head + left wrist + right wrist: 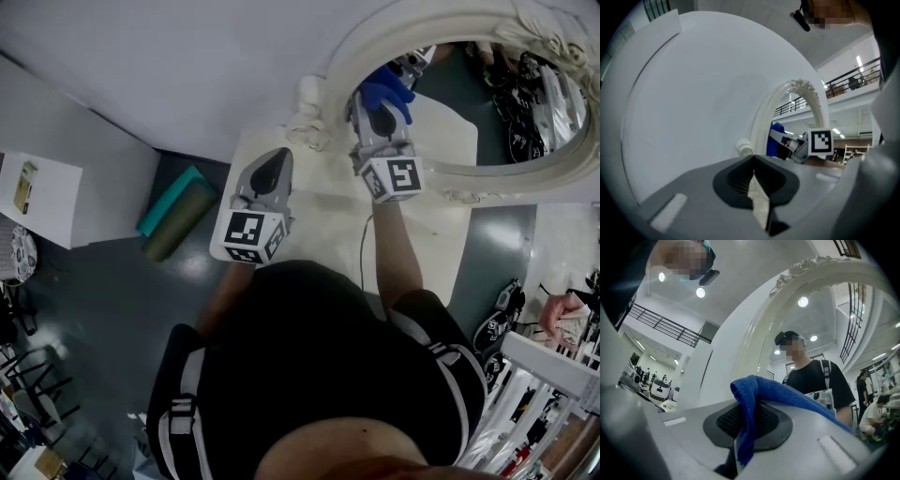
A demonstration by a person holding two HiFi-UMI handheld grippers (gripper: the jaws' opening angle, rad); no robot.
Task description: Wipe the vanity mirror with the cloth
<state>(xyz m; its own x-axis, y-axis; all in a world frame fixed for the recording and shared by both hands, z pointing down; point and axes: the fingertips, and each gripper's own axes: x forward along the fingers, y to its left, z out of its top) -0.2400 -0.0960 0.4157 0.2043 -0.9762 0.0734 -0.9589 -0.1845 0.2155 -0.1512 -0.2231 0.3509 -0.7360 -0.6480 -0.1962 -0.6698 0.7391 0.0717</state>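
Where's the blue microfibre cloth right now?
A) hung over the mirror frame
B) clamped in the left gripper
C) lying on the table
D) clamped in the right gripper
D: the right gripper view shows the blue microfibre cloth pinched between the right gripper's shut jaws, in front of the cream ornate-framed mirror.

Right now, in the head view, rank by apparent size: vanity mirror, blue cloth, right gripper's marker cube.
1. vanity mirror
2. blue cloth and marker cube look alike; cube is nearer, so unranked.

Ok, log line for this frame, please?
right gripper: shut on blue microfibre cloth, at cream-framed oval mirror | left gripper: shut on pale scrap
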